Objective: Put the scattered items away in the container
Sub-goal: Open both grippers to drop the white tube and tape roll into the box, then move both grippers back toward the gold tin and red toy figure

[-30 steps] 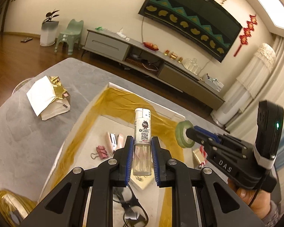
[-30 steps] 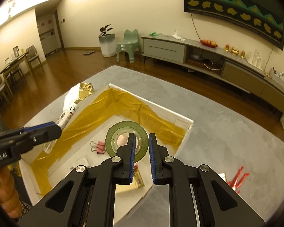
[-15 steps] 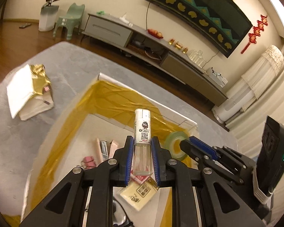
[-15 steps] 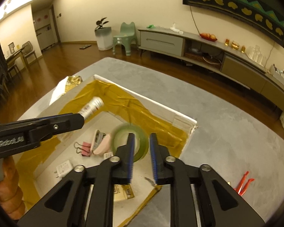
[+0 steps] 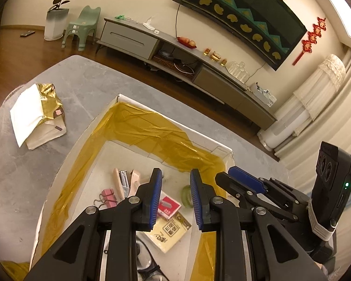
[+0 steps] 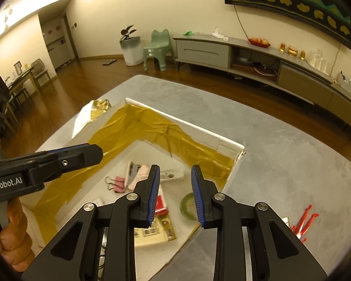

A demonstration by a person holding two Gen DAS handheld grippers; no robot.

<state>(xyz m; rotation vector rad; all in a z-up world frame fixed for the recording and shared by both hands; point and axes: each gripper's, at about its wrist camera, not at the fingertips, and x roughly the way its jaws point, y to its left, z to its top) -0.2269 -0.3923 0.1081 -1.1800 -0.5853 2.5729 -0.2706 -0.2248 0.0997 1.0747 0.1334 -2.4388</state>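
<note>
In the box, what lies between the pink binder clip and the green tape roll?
The right wrist view shows a red-and-white packet on the box floor between the pink binder clip and green tape roll, partly hidden behind a finger of the open right gripper.

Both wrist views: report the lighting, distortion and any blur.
Left wrist view: warm indoor light, strong fisheye bending of the TV cabinet, dark vignette corners; green tape roll in the box looks soft. Right wrist view: same warm cast, bright ceiling glare at upper left, red items on the table slightly smeared near the edge.
</note>
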